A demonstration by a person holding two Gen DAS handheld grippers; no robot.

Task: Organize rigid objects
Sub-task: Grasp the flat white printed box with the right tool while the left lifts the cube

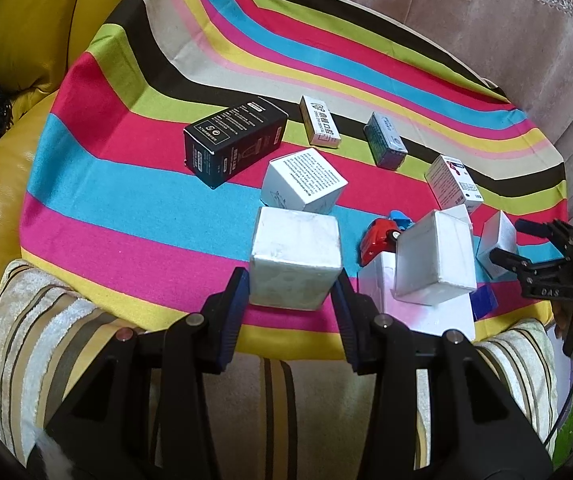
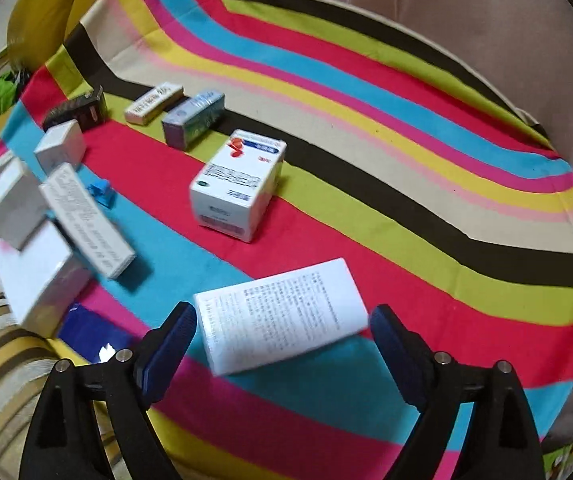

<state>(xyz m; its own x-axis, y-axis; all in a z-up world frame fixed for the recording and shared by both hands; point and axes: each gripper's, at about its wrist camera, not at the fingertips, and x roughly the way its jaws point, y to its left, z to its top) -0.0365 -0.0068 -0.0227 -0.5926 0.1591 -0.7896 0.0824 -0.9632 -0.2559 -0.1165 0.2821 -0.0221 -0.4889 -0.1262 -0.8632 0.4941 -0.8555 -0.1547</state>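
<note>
While the left gripper (image 1: 292,294) has its blue pads pressed against both sides of a plain white cube (image 1: 296,258), the right gripper (image 2: 282,344) stands wide open with nothing in it. A flat white box (image 2: 282,314) printed with text lies between the right gripper's spread fingers (image 2: 170,340), touching neither as far as can be seen.

Everything sits on a striped cloth (image 1: 134,208) spread over a sofa. Just beyond the cube lies a second white cube (image 1: 302,180) with printed sides, and farther left a black box (image 1: 234,140). Behind those are a narrow white box (image 1: 320,126) and a grey-green box (image 1: 384,142). A red-and-white box (image 2: 238,184) stands alone near the cloth's middle in the right wrist view. To the right of the held cube, several white boxes (image 1: 434,258) are piled together, with a red toy (image 1: 378,238) and a blue piece (image 1: 400,218) just beside them.
</note>
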